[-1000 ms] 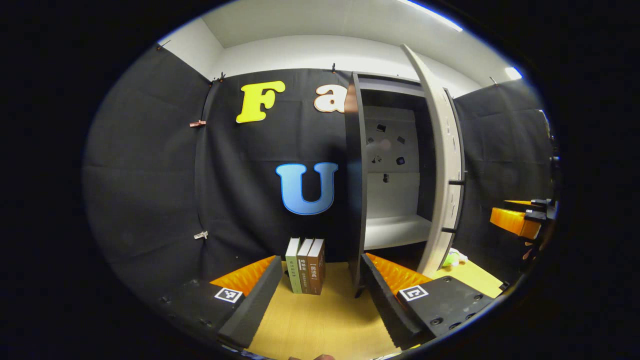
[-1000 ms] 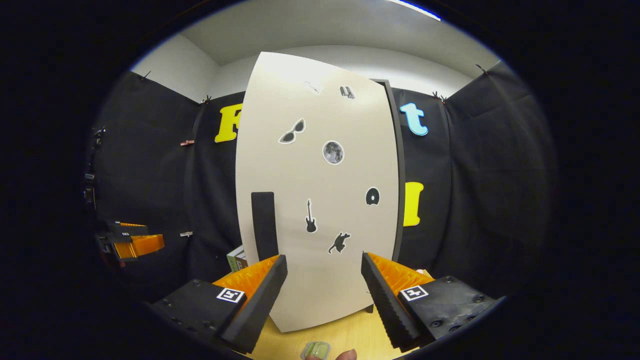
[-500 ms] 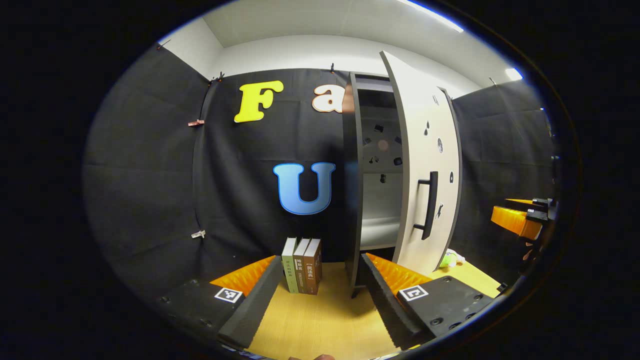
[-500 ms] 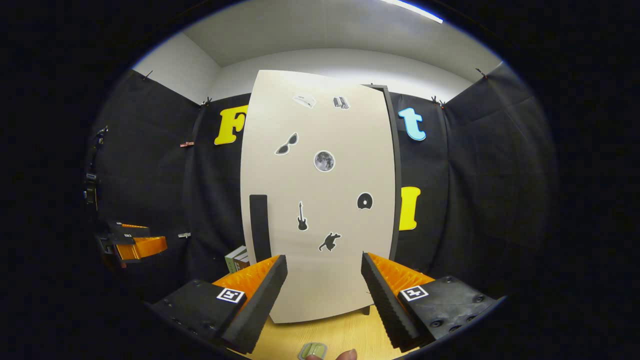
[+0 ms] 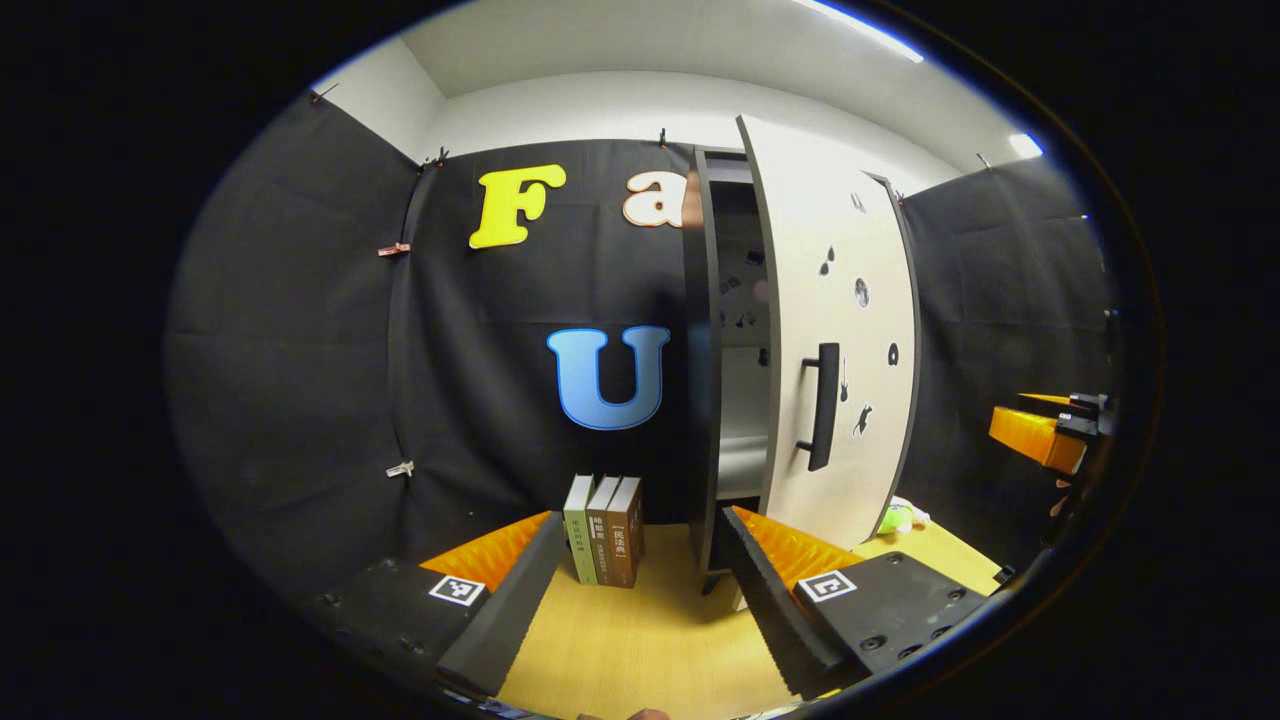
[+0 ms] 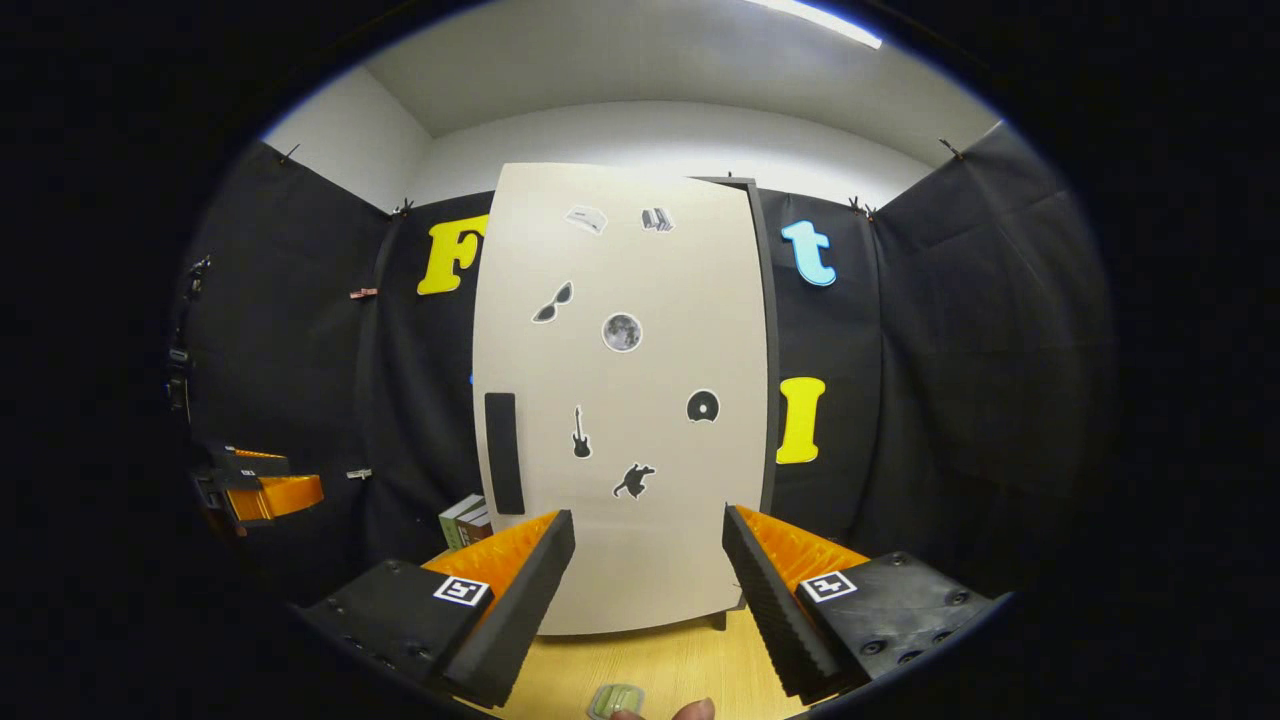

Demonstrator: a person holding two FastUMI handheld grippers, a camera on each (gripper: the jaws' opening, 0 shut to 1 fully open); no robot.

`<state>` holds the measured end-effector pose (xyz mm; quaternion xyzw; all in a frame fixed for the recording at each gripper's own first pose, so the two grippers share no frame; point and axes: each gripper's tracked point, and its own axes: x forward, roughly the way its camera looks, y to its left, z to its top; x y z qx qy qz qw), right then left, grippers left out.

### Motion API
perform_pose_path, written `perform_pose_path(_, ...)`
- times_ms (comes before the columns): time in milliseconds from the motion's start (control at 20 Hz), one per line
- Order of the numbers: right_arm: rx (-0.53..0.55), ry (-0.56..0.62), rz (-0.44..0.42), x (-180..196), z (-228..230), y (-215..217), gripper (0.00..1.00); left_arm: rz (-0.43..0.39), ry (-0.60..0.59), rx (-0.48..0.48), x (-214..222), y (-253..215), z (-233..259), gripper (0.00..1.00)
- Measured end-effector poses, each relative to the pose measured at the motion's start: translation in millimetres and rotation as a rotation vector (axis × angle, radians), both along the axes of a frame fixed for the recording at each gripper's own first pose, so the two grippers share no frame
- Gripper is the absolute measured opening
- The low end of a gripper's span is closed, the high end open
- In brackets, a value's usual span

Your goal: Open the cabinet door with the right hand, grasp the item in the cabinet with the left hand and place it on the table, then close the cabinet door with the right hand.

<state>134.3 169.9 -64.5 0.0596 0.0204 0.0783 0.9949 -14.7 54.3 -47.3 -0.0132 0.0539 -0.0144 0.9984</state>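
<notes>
The tall cabinet stands on the wooden table, its pale sticker-covered door ajar with a narrow gap showing the white shelf inside. The door's dark handle faces outward. My left gripper is open and holds nothing, low over the table in front of the cabinet's left edge. My right gripper is open too, facing the door a short way off, apart from the handle. A small green item lies on the table by the door's foot.
Three books stand upright on the table left of the cabinet. In the right gripper view a pale green object and a fingertip sit at the bottom edge. The right gripper hangs at the far right, the left gripper at the left.
The door has swung from wide open to nearly shut, narrowing the view of the shelf. In the right gripper view the door now stands farther off. Both grippers stay open.
</notes>
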Motion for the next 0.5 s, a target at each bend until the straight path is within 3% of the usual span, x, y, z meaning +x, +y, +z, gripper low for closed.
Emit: perform_pose_path(500,-0.014,-0.012,-0.023,-20,2,-17,0.96,-0.014,-0.001,0.006,-8,-13,2,0.98)
